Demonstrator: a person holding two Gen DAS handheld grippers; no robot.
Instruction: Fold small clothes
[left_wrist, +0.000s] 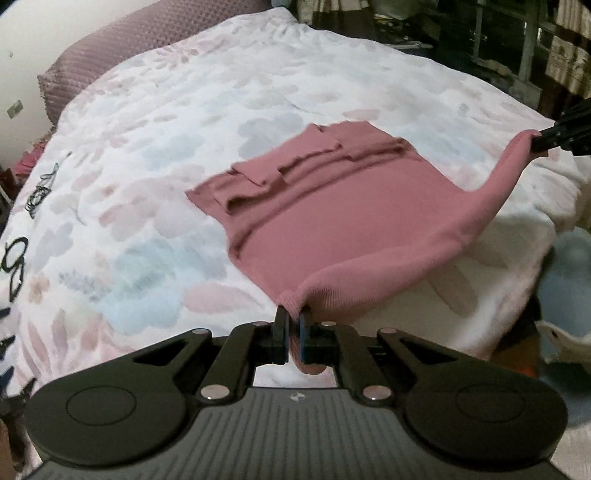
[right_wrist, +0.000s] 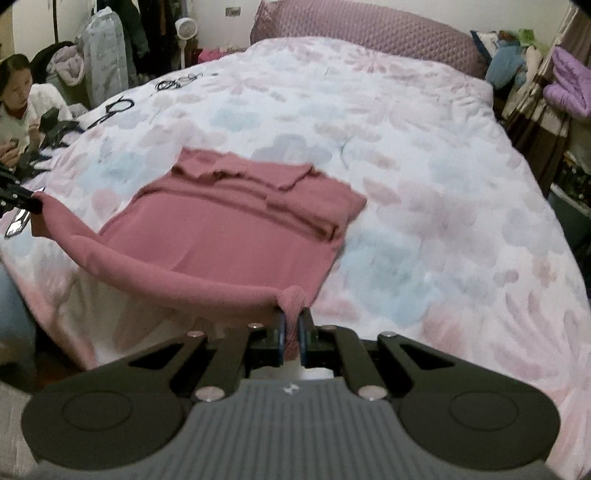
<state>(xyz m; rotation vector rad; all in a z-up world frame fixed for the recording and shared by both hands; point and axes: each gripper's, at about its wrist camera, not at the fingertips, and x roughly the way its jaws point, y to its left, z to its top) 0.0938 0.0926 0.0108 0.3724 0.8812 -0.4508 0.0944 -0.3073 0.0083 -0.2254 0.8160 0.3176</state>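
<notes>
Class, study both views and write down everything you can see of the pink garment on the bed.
The pink garment is a dusty-rose knit with a ribbed hem. Its far part lies flat on the floral quilt, with the sleeves folded across it in overlapping layers. The near hem edge is lifted off the bed and sags between its two corners. The left gripper is shut on one corner and the right gripper on the other.

Matt ribbed-knit pink garment (left_wrist: 332, 221) on soft quilted floral bedspread (left_wrist: 147, 147).

No readable text, label, brand or number shows anywhere.
</notes>
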